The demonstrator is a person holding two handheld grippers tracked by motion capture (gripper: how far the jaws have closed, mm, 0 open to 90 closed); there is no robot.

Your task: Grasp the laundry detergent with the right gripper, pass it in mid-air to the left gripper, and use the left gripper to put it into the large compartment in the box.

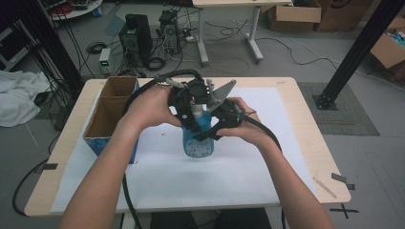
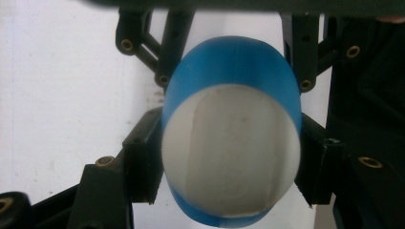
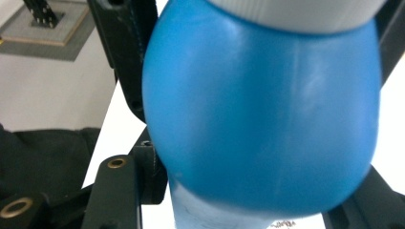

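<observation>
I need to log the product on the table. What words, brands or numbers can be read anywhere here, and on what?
None can be read.
Blue bottle: its front label shows print in the high view, too small and blurred to read.
Bottle's white cap: faint raised marks in the left gripper view, not legible.
Bottle's label edge: a scrap of print in the right gripper view, too blurred.
Cardboard box: no text visible.

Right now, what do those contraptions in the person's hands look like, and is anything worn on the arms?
Both are black, built of jointed bars with brass-coloured rivets. The left gripper and the right gripper each end in two blocky black jaws. A grey three-cornered plate sits on top, and a thick black cable trails from each. The forearms are bare: no sleeves or gloves in view.
</observation>
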